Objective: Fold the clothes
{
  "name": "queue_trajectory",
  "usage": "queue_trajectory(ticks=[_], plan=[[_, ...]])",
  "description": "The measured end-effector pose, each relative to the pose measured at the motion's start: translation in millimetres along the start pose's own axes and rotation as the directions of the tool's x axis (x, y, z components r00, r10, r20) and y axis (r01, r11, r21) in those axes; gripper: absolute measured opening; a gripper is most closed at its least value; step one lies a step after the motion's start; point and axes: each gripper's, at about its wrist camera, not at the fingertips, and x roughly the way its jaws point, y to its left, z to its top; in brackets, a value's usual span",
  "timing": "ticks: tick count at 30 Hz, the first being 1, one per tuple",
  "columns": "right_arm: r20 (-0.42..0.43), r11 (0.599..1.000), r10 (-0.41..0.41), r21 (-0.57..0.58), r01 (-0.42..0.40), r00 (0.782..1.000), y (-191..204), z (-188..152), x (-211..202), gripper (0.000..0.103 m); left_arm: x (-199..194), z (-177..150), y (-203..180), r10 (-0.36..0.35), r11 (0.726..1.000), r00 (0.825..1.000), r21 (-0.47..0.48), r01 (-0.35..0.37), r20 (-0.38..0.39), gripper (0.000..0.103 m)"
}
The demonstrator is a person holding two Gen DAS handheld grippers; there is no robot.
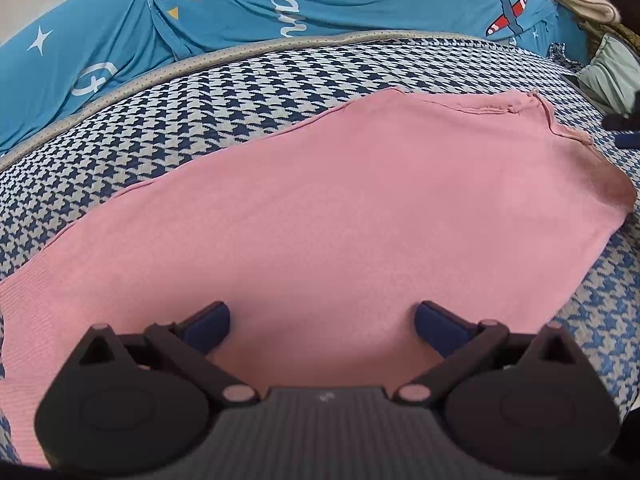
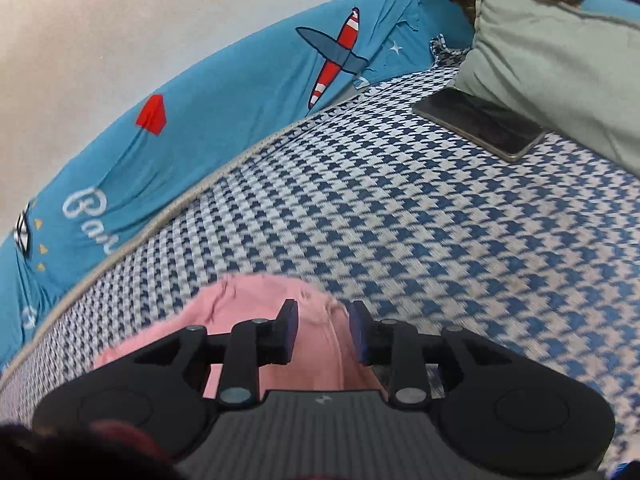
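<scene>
Lying flat on the houndstooth cover [image 1: 248, 92], the pink garment [image 1: 320, 216] was a fine-ribbed knit, smooth across its middle, with a stitched hem along its far edge and a rumpled, shadowed corner at the right. Your left gripper [image 1: 322, 328] hovered over its near part, blue pads spread wide and gripping nothing. Your right gripper [image 2: 323, 334] stood over the garment's bunched end [image 2: 256, 304], jaws narrowly parted with pink folds in the gap; no pad visibly pressed the cloth. Beyond, the woven blue-and-white cover met a grey piped edge, then a blue printed sheet [image 2: 200, 120] with planes and lettering. A dark glossy phone [image 2: 480, 124] lay against a pale green cushion [image 2: 560, 60]. Motion blur softened the right view, and the garment's near edge was hidden under both grippers.
</scene>
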Motion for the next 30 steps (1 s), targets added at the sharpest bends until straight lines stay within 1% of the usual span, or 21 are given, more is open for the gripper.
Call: queue_trajectory(ticks=[4, 7, 9, 12, 17, 21, 23, 24, 26, 28, 30], plan=[[-0.032, 0.999, -0.008, -0.037, 0.006, 0.999, -1, -14, -16, 0.028, 0, -1, 0, -0.004, 1.000, 1.000, 0.003, 0.004, 0.003, 0.103], [-0.051, 0.998, 0.025, -0.049, -0.028, 0.998, -4, -23, -28, 0.028, -2, -2, 1, -0.008, 1.000, 1.000, -0.002, 0.008, 0.010, 0.103], [-0.066, 0.998, 0.044, -0.040, -0.047, 0.997, -8, -27, -33, 0.029, -3, -3, 1, -0.006, 1.000, 1.000, -0.001, 0.006, 0.012, 0.103], [-0.102, 0.998, 0.052, -0.016, -0.054, 0.993, -16, -34, -34, 0.030, -6, -4, 3, -0.003, 1.000, 1.000, -0.011, 0.003, 0.010, 0.103], [-0.137, 0.993, 0.093, 0.085, -0.082, 0.986, -30, -39, -30, 0.030, -12, -1, 10, 0.030, 0.999, 1.000, -0.040, -0.029, 0.006, 0.103], [-0.155, 0.986, 0.099, 0.151, -0.076, 0.983, -36, -41, -27, 0.030, -22, 3, 21, 0.042, 0.996, 0.999, -0.081, -0.041, 0.014, 0.103], [-0.160, 0.982, 0.097, 0.177, -0.068, 0.982, -39, -43, -25, 0.036, -29, 5, 25, 0.038, 0.995, 0.999, -0.096, -0.035, 0.034, 0.103], [-0.160, 0.979, 0.089, 0.194, -0.057, 0.983, -40, -43, -24, 0.036, -32, 6, 27, 0.036, 0.994, 0.998, -0.103, -0.032, 0.044, 0.103], [-0.164, 0.970, 0.087, 0.238, -0.046, 0.983, -46, -44, -20, 0.036, -37, 8, 29, 0.036, 0.993, 0.998, -0.115, -0.029, 0.060, 0.103], [-0.172, 0.954, 0.107, 0.296, -0.052, 0.979, -52, -44, -13, 0.036, -37, 9, 30, 0.040, 0.993, 0.997, -0.116, -0.033, 0.062, 0.103], [-0.161, 0.939, 0.117, 0.340, -0.057, 0.980, -55, -45, -9, 0.036, -34, 9, 30, 0.041, 0.993, 0.998, -0.113, -0.034, 0.056, 0.103]])
